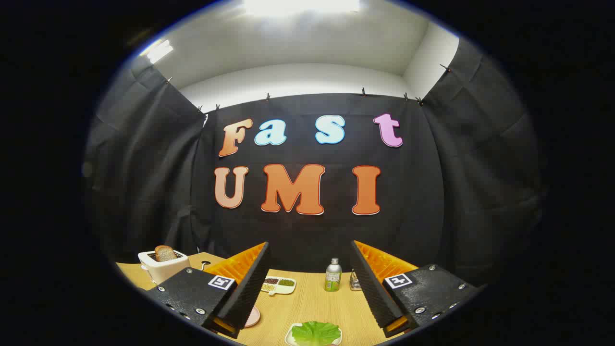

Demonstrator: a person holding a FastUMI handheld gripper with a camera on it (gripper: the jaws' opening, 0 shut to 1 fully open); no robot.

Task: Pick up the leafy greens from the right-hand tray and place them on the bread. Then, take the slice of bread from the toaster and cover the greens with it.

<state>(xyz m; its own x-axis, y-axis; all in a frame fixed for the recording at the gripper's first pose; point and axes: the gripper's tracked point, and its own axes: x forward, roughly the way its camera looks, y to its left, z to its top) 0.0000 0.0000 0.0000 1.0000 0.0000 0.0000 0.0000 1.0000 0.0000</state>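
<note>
My fingers [307, 293] stand wide and empty; the leafy greens [315, 332] at bottom centre look limp and light, so I'd pinch a thick fold.

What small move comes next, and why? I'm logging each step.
Probably lower the open gripper toward the greens: they lie on their tray between the fingers, untouched, and nothing is held yet. The toast waits in the toaster.

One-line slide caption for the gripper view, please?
Open gripper above leafy greens on tray; toaster holds bread slice.
</note>
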